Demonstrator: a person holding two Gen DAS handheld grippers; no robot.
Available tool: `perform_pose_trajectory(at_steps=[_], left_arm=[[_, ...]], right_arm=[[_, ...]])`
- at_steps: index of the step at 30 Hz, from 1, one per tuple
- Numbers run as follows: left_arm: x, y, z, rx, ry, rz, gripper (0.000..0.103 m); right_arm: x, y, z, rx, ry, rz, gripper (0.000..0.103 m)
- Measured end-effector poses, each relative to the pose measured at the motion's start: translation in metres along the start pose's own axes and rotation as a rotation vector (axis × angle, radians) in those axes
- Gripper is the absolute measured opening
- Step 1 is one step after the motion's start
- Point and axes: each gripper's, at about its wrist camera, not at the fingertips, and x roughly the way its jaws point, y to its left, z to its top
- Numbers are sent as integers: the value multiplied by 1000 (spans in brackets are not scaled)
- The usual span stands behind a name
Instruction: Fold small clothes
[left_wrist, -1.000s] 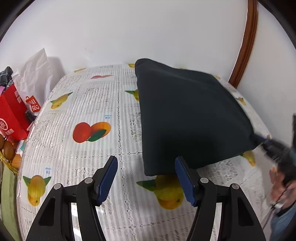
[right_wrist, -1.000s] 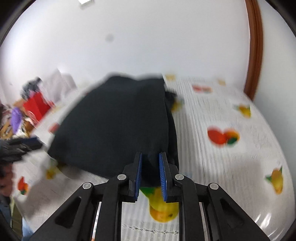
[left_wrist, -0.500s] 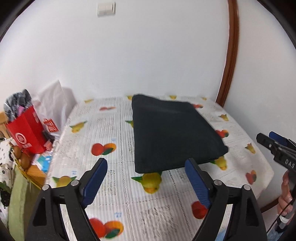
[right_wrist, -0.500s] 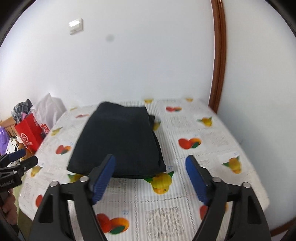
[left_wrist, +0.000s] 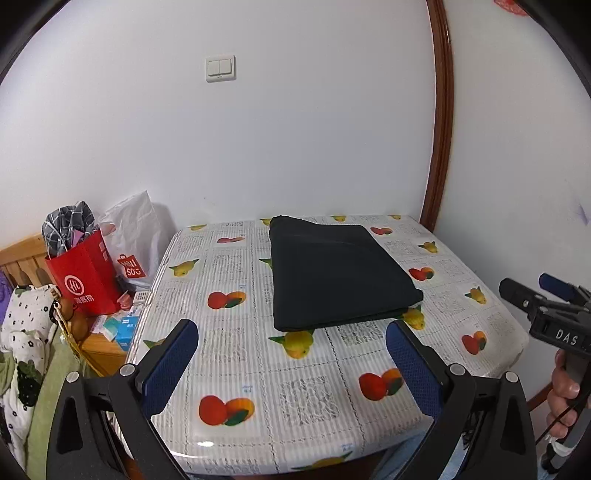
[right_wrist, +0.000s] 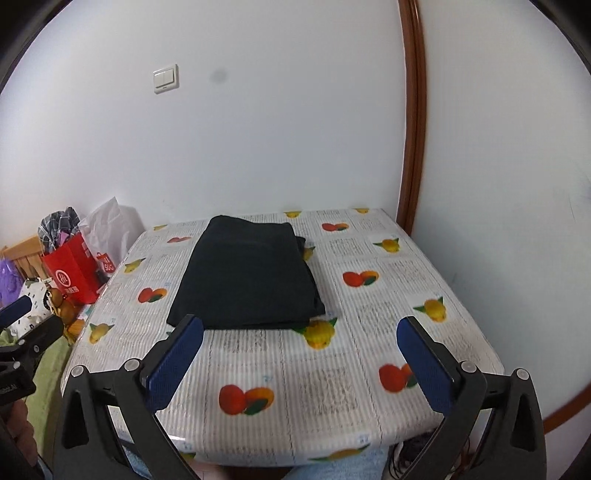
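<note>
A dark folded garment lies flat on the fruit-print table, toward the far side. My left gripper hovers above the table's near part, well back from the garment. Its jaws are opening wide with nothing between them. My right gripper also hangs back from the garment's near edge, its jaws opening, with only air between the blue pads. Each gripper shows at the edge of the other's view: the right gripper and the left gripper.
A red paper bag and a white plastic bag stand left of the table, beside a wooden bench and heaped cloth. White walls close the far side and right side. A brown door frame rises at the far right corner.
Both grippers pulled back and up from the garment. The right gripper let go of the garment's near edge, and both jaws spread wide. The garment now lies flat.
</note>
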Motion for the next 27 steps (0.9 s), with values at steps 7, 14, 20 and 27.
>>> perform_pose_trajectory(at_steps=[7,14,20,27], left_arm=[[-8,-7,-4,1,-11,13,103],[-9,-9,-5,-4,-13,16,103],[-8,-8,-5,-17,-7,13,103],[-9,-4,-8,-25,-3,11,103]], right_arm=[[-10,-4,-13,14,0,0,103],[-14,-4,-15,7,3,-6,103],[-17,-6,-14,4,-2,-8,103],[-20,-6,-14,-3,-4,-21,103]])
